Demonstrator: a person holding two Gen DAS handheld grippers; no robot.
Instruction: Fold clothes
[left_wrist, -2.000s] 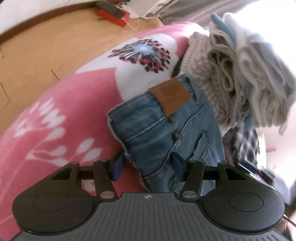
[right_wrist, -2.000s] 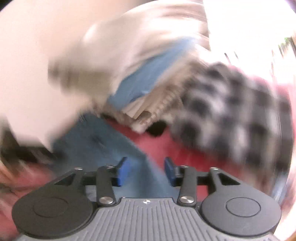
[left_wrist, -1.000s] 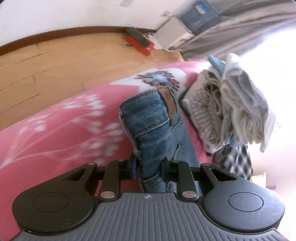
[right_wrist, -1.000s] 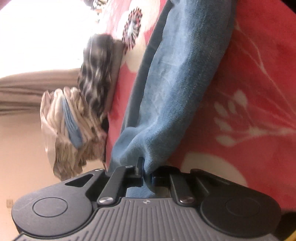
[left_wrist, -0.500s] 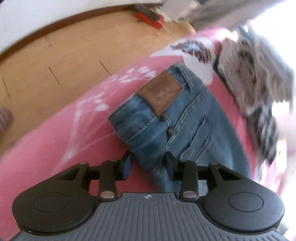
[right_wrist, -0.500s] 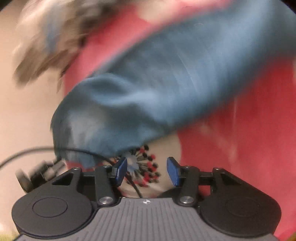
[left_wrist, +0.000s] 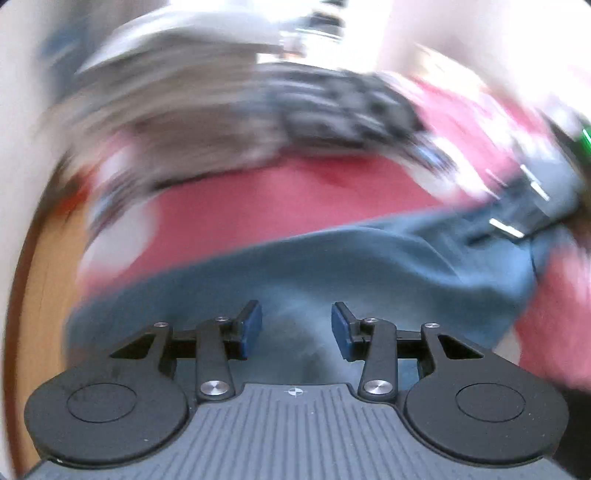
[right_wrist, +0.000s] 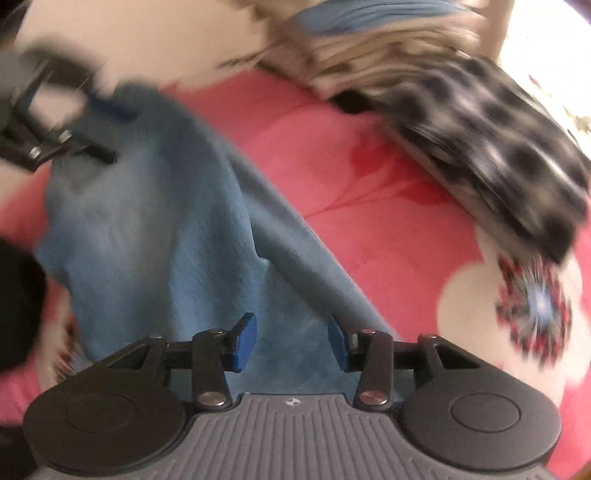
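Note:
Blue jeans (left_wrist: 332, 266) lie folded lengthwise on the pink flowered blanket (left_wrist: 277, 195). My left gripper (left_wrist: 295, 325) hovers just above one end of them, open, with denim below its pads and nothing pressed between them. Over the other end of the jeans (right_wrist: 147, 229) is my right gripper (right_wrist: 291, 339); its jaws are closing a little, but they stand apart and grip nothing. The left gripper (right_wrist: 85, 103) shows blurred at the far end of the jeans in the right wrist view. Both views are smeared by motion.
A black-and-white checked garment (right_wrist: 498, 147) and a stack of folded pale clothes (right_wrist: 369, 37) lie on the blanket (right_wrist: 332, 166) beyond the jeans. Bare pink blanket separates them from the jeans. Wooden floor (left_wrist: 33, 258) shows past the blanket's edge.
Both grippers let go of the jeans and opened. Both rolled and swung round. The jeans, held up a second ago, now lie flat on the blanket.

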